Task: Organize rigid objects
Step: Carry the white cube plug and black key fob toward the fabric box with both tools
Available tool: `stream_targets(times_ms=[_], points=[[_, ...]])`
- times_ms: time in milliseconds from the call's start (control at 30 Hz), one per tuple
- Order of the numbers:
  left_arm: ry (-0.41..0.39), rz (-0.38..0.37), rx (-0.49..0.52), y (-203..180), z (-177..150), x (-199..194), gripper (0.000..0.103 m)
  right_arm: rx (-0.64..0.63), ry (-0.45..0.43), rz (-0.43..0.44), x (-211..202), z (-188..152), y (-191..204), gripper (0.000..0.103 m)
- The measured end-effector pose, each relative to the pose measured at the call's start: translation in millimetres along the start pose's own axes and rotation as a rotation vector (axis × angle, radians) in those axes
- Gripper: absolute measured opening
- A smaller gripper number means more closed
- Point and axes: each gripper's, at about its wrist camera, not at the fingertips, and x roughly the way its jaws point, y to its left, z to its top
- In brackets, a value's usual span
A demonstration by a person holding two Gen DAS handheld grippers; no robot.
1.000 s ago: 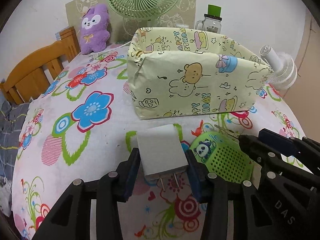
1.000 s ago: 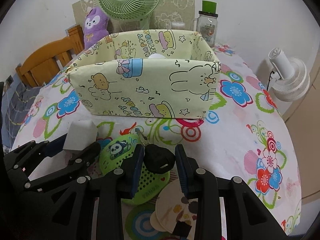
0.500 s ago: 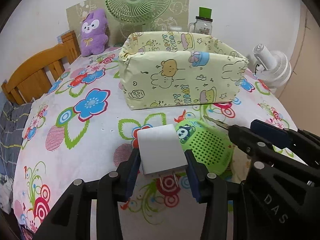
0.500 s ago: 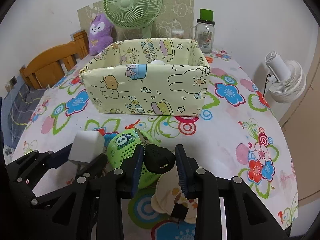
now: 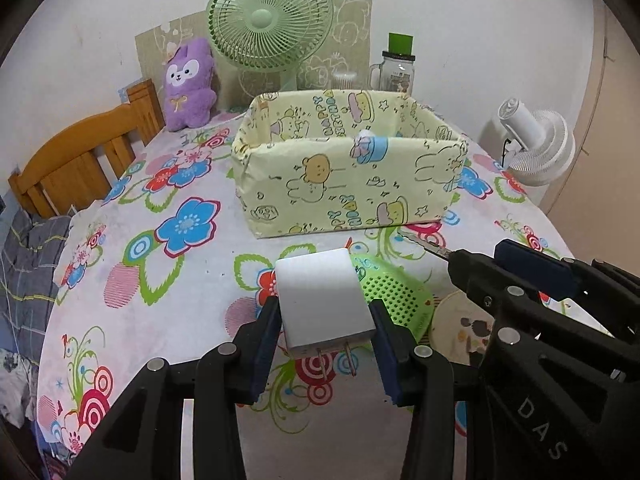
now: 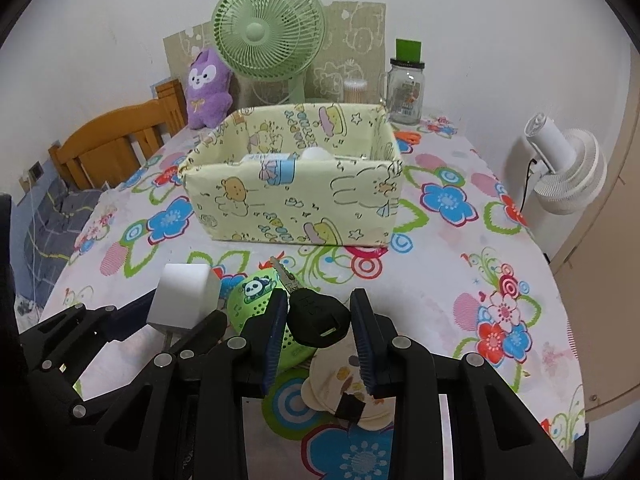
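My left gripper [image 5: 325, 322] is shut on a white plug adapter [image 5: 322, 300], prongs toward the camera, held above the tablecloth. My right gripper [image 6: 319, 314] is shut on a black-headed key [image 6: 316, 314], its metal blade pointing at the box. The left gripper with the adapter [image 6: 182, 298] also shows in the right wrist view, and the right gripper with the key blade [image 5: 424, 243] in the left wrist view. A yellow cartoon-print box [image 5: 348, 194] [image 6: 288, 204] stands open ahead with white items inside. A green perforated panda case [image 5: 394, 294] [image 6: 256, 300] lies below both grippers.
A beige round piece [image 6: 340, 380] lies beside the green case. At the back stand a green fan [image 5: 270, 24], a purple plush [image 5: 188, 84] and a glass jar [image 6: 406, 92]. A white fan [image 6: 568, 172] stands off the table's right edge, a wooden chair [image 5: 76, 160] at left.
Both grippers have risen and drawn back from the box with their loads; the box looks smaller and its inside now shows. The adapter and key stay clamped.
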Motion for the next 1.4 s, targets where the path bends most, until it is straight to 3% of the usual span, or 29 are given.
stream_targets(times_ms=[800,1400], points=[[-0.077,0.01,0.008,-8,40,-36,0.045,-0.012,-0.095,0.014,-41,39,-3,0.036],[-0.088,0.012,0.007,-5,78,-21,0.045,0.001,-0.111,0.016,-24,77,-9,0.036]])
